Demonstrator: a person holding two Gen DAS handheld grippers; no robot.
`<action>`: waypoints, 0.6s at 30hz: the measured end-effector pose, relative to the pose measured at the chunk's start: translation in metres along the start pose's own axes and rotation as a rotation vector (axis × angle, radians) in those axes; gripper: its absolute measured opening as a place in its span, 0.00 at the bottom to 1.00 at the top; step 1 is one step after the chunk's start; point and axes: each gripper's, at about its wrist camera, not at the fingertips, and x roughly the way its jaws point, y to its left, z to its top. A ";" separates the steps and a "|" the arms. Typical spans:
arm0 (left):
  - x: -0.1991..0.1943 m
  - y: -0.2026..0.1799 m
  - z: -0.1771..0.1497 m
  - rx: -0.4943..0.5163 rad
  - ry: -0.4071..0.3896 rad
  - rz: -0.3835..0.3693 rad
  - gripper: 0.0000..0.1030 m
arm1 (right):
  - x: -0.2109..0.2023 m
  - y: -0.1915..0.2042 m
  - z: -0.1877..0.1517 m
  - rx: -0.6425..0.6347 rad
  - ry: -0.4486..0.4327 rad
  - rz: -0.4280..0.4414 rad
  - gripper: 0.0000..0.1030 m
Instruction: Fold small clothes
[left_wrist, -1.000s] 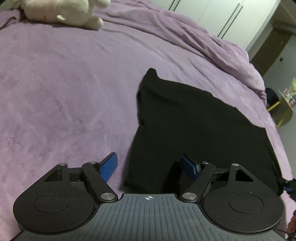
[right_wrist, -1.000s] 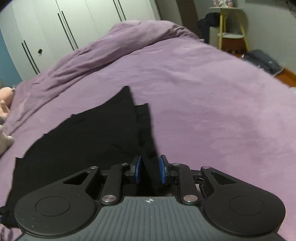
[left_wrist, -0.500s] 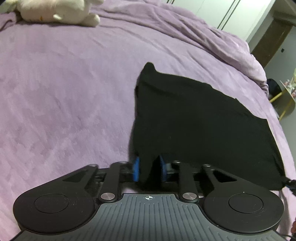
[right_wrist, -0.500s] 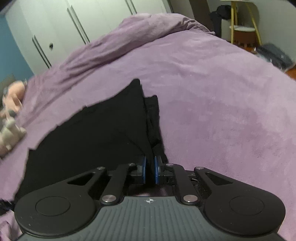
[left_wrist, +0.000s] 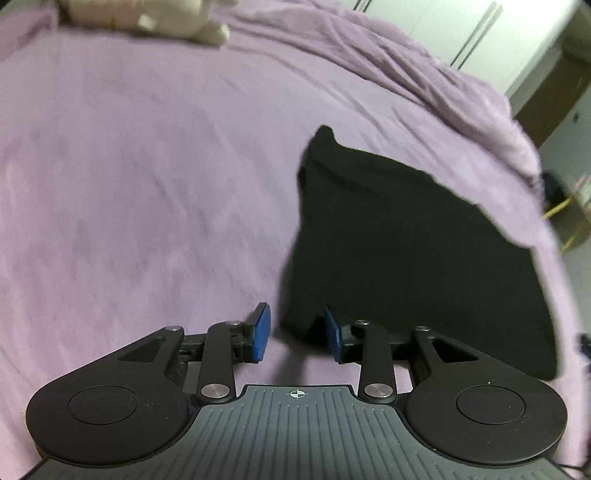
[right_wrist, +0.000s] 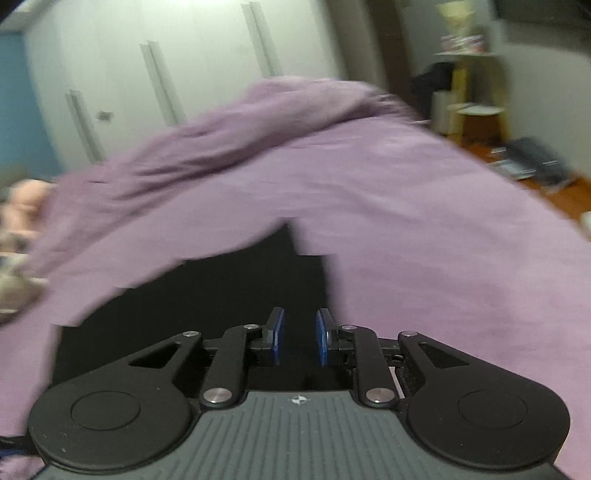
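The black cloth lies flat on the purple bed, stretching away from both claws toward the far side. The left claw is opening, and the near corner of the cloth sits loose between its blue pads, more toward the right one. The right claw is opening too, right over the cloth's other near edge, with black cloth in the gap and nothing pinched.
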 end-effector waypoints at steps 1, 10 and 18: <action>-0.003 0.006 -0.002 -0.050 0.017 -0.054 0.42 | 0.003 0.012 -0.001 -0.004 0.018 0.061 0.18; 0.025 0.013 -0.007 -0.203 0.021 -0.171 0.50 | 0.050 0.127 -0.059 -0.171 0.151 0.190 0.18; 0.058 0.011 0.014 -0.366 -0.054 -0.211 0.42 | 0.061 0.189 -0.091 -0.340 0.091 0.183 0.16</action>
